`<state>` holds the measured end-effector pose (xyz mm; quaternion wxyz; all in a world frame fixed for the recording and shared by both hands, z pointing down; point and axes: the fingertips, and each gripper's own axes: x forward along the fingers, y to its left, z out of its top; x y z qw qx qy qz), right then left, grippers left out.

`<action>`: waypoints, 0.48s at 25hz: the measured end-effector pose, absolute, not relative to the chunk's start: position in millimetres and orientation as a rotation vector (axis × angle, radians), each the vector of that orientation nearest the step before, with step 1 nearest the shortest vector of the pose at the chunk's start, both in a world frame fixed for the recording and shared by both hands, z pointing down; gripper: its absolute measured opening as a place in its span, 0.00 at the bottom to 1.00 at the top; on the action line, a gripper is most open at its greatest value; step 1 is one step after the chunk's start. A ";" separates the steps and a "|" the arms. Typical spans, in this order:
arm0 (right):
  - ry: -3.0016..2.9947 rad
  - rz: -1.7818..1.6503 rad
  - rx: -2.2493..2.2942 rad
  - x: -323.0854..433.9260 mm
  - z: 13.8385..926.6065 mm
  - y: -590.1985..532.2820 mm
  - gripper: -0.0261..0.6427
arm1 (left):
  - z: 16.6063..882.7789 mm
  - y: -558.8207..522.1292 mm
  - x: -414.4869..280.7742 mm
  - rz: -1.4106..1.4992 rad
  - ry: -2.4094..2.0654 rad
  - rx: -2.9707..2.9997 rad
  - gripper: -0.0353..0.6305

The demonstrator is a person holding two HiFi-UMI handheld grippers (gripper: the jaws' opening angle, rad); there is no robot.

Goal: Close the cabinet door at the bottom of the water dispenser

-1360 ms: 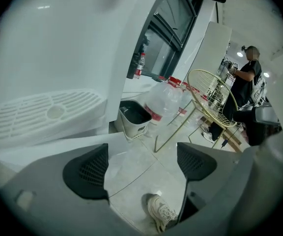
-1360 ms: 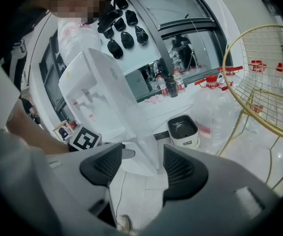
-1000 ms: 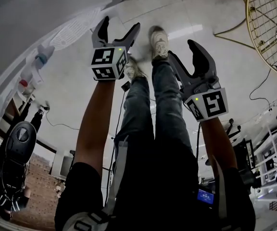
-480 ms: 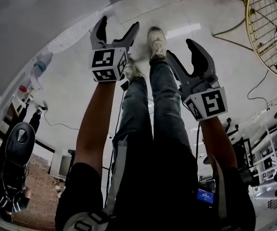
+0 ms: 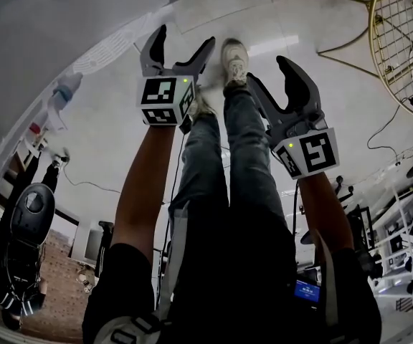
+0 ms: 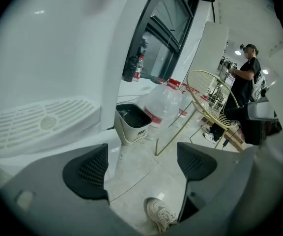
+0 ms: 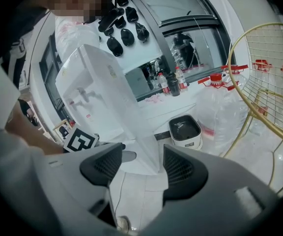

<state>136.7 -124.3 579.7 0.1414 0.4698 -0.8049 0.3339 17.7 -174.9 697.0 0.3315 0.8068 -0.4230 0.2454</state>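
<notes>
Boxy white plastic water dispenser

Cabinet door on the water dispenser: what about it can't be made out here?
Head view: water dispenser seen from above; door front hidden.
Left gripper view: below the drip tray, the left gripper covers it.
Right gripper view: right gripper covers the dispenser's base; open or shut unclear.

The white water dispenser stands upright with taps on its front. Its bottom door has slots; open or shut, unclear.
</notes>
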 end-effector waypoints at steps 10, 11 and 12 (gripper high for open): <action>-2.318 0.973 1.346 132.1 583.9 -126.5 0.43 | 714.7 -166.5 5.9 0.656 -1.103 2.046 0.72; -2.318 0.970 1.345 132.7 584.8 -126.1 0.43 | 715.0 -166.7 5.1 0.655 -1.104 2.044 0.72; -2.317 0.968 1.344 132.8 585.1 -126.3 0.43 | 715.1 -167.1 4.3 0.655 -1.106 2.041 0.72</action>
